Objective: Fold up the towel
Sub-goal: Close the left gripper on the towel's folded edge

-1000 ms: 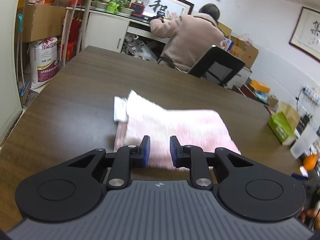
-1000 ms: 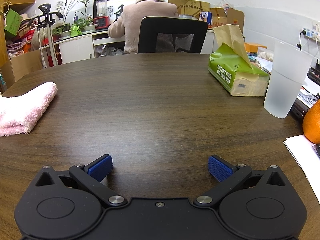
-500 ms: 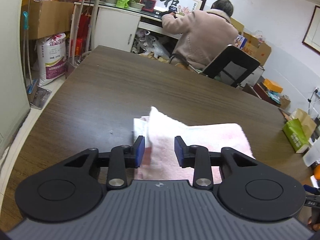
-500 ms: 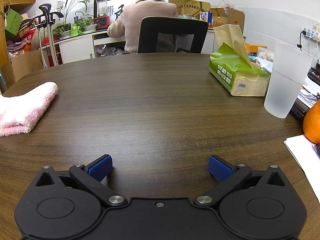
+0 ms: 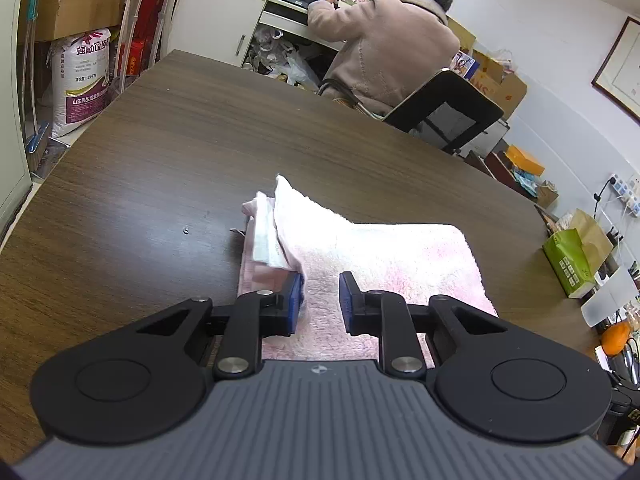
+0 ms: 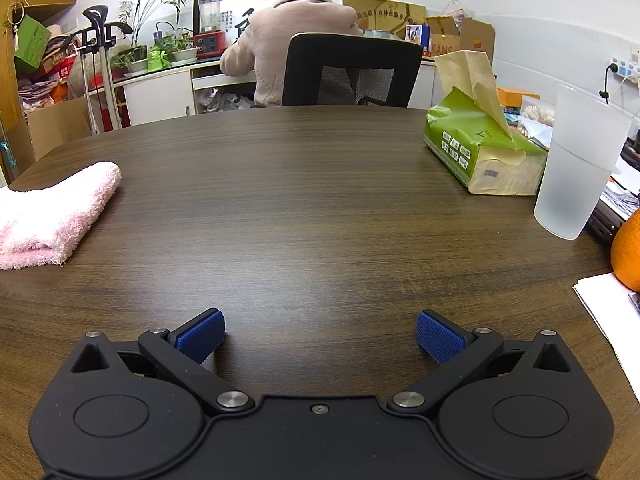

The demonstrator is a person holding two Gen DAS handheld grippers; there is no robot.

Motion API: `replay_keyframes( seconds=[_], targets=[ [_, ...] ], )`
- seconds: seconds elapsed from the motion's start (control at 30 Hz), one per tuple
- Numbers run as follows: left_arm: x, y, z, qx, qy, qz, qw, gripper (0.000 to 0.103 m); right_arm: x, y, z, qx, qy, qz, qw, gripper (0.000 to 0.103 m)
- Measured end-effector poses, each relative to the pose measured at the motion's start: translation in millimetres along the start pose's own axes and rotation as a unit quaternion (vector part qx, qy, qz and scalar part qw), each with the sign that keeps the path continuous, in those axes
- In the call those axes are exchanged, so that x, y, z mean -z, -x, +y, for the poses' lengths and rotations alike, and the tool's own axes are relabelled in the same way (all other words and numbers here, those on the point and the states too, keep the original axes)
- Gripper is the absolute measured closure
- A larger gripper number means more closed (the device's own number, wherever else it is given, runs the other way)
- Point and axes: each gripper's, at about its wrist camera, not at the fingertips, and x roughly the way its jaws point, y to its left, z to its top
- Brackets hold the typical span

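Observation:
A pink towel (image 5: 392,256) lies folded on the dark wooden table (image 5: 168,160), with a white inner layer and one raised corner at its far left end. My left gripper (image 5: 319,300) hovers just over the towel's near edge, jaws partly open with a gap between the blue pads, holding nothing. In the right wrist view the towel (image 6: 52,212) lies at the far left. My right gripper (image 6: 320,334) is wide open and empty, low over bare table, well to the right of the towel.
A green tissue pack (image 6: 480,148), a frosted plastic cup (image 6: 576,168), an orange (image 6: 628,252) and white papers (image 6: 612,312) stand at the table's right side. A person sits in a black chair (image 6: 352,68) beyond the far edge.
My left gripper has swung left along the towel's near edge and its jaws have opened wider. The towel's left corner now stands up more. The right gripper has not moved.

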Motion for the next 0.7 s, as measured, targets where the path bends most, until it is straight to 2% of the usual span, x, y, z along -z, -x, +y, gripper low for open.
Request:
replay_keyframes(
  seconds=[0.27,0.57,0.7],
  targets=[
    [1.0,-0.5,1.1,-0.029,0.009,-0.003,0.9995,0.087,-0.1,0.0,0.0,0.000,0.000,0.000,1.000,0.001],
    [4.1,-0.1,0.7,-0.006,0.021,-0.005,0.9997,0.087,0.0,0.3,-0.3,-0.003,0.000,-0.001,1.000,0.001],
    [6.7,-1.5,0.6,-0.004,0.019,-0.004,0.9998,0.087,-3.4,3.6,-3.0,-0.036,-0.019,-0.001,0.999,0.001]
  ],
)
